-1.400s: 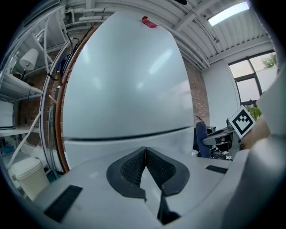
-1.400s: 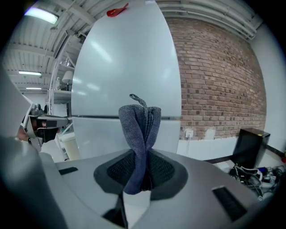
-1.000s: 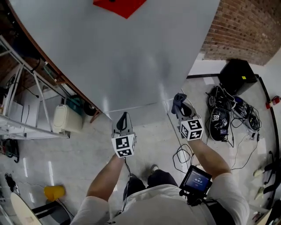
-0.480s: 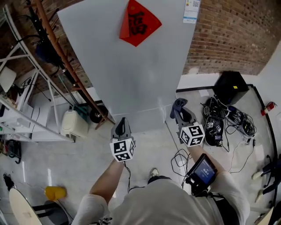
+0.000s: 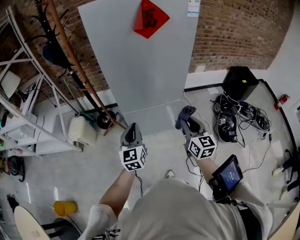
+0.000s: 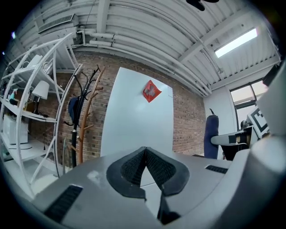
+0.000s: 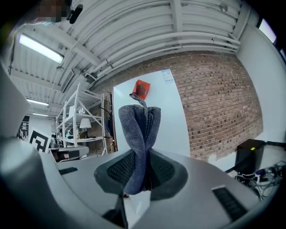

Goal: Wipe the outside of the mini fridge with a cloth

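- L gripper (image 5: 132,127): jaws pressed together, nothing betw. them; aimed toward fridge (image 5: 140,65), not touching it.
- R gripper (image 5: 188,119): clamped on cloth (image 7: 139,129), dark blue-grey, terry-type. Pinched at its lower part; bulk stood up above jaws in a loose twisted fold. Judged soft, light, limp; likely to flop and bunch, so prob. best pressed flat against panel w/ firm push. Hold looked adequate; no re-grip judged needed.
- Floor (image 5: 93,164): pale, glossy. Cables (image 5: 234,123) and black box (image 5: 241,80) at right, white canister (image 5: 80,131) at left.
- Fridge: stood ahead of both grippers, apart from them, against brick wall (image 5: 229,33). Front a flat pale-grey panel w/ seam near bottom. Judged rigid, smooth, prob. slick; heavy enough to stay put under wiping. No handle seen; none needed.
- Red paper diamond (image 5: 151,18) and small label (image 5: 193,6): stuck near top of panel. Judged easily torn; to be skirted.
- Coat stand (image 6: 84,134): wooden, beside fridge at left.
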Motion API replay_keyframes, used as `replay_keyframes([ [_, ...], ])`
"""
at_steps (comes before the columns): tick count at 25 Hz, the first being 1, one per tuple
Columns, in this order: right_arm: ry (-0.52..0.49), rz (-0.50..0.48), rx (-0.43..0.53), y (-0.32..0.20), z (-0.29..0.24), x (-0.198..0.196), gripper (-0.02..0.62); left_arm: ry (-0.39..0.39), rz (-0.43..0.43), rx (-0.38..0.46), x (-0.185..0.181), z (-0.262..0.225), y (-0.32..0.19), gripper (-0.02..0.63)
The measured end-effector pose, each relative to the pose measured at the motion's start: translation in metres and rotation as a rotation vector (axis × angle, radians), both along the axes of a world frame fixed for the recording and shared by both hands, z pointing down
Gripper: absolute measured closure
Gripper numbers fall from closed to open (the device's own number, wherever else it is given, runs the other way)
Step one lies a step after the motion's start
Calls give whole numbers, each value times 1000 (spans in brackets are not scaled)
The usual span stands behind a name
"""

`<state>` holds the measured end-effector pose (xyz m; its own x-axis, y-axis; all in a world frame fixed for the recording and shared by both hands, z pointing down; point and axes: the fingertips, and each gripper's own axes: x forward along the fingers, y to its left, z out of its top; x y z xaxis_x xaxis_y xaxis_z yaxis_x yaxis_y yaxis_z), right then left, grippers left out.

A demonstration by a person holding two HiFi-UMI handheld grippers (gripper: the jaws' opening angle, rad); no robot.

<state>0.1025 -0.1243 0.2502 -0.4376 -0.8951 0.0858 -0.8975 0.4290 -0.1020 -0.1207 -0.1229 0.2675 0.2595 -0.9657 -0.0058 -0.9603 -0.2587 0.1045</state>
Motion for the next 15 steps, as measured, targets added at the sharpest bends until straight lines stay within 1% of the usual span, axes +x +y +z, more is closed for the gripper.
replay_keyframes([
  [8, 22, 10, -20, 74, 1, -28, 505, 31, 67, 5, -8, -3, 54, 601],
  [15, 25, 3, -8, 100, 3, -41, 505, 34, 93, -10, -8, 4, 76, 601],
])
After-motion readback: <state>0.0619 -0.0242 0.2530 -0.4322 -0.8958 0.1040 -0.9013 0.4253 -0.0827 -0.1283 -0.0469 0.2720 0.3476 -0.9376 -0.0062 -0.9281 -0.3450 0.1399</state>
